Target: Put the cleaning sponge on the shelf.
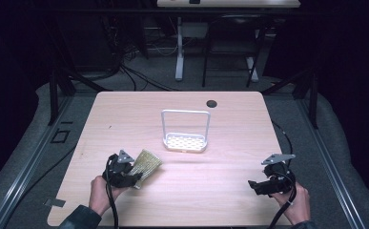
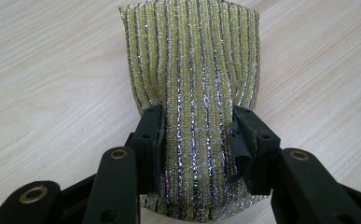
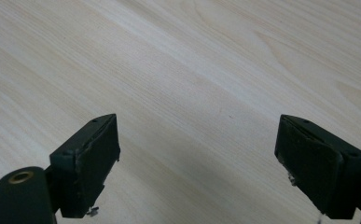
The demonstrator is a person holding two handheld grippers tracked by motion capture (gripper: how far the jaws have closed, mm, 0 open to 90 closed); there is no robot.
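A glittery yellow-and-silver scouring sponge (image 1: 146, 164) lies near the table's front left. My left gripper (image 1: 135, 177) is shut on its near end; in the left gripper view both black pads squeeze the sides of the sponge (image 2: 194, 93), whose far end reaches away over the wood. A white sponge holder (image 1: 185, 141) with a perforated tray and a tall wire loop stands at the middle of the table. My right gripper (image 1: 254, 185) rests at the front right, held by a hand. In the right gripper view my right gripper (image 3: 197, 158) stands open over bare wood, nothing between its pads.
A light wooden table (image 1: 230, 124) has a dark cable hole (image 1: 212, 103) near its far edge. Black cables trail from both grippers off the front edge. Beyond the table are desk legs and dark curtains.
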